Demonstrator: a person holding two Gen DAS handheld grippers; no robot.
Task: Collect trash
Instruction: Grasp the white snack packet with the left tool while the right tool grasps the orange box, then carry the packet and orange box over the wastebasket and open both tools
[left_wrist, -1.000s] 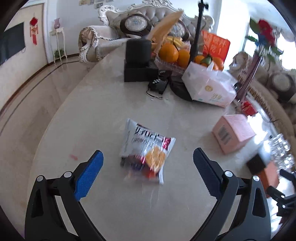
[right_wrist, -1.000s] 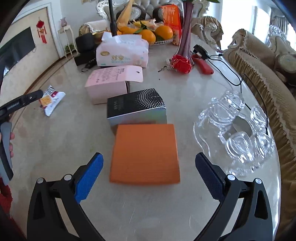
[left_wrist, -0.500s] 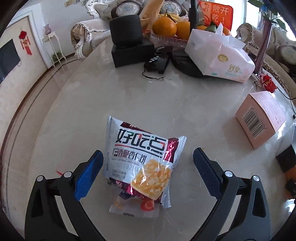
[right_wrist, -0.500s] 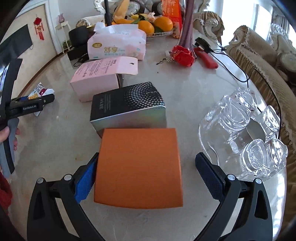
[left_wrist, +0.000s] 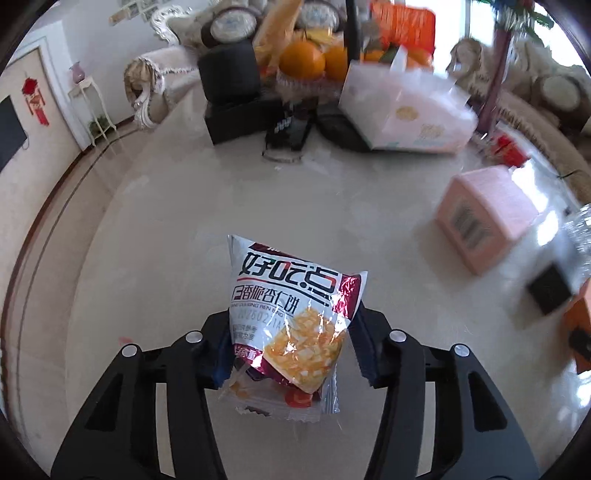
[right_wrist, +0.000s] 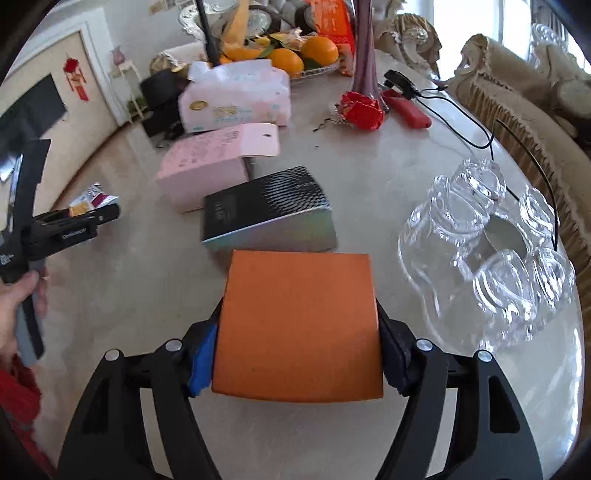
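- Only the left wrist view shows the snack packet close up: white and maroon, printed with Chinese characters and a picture of yellow biscuit pieces, a second crumpled wrapper bunched beneath it.
- The left gripper is closed onto that packet, both fingers pressed against its lower sides; the table lies below it.
- Only the right wrist view shows the orange box in full, flat on the marble, with the right gripper clamped on its left and right edges, blue pads touching.
- That view also catches the left gripper from the side at far left, a hand on its handle, the packet a small scrap at its tip.
- Just beyond the orange box sits a black box, then a pink box, then a tissue pack.
- Right of the boxes stands a cluster of clear glass cups.
- Farthest are a purple vase and a dish of oranges.
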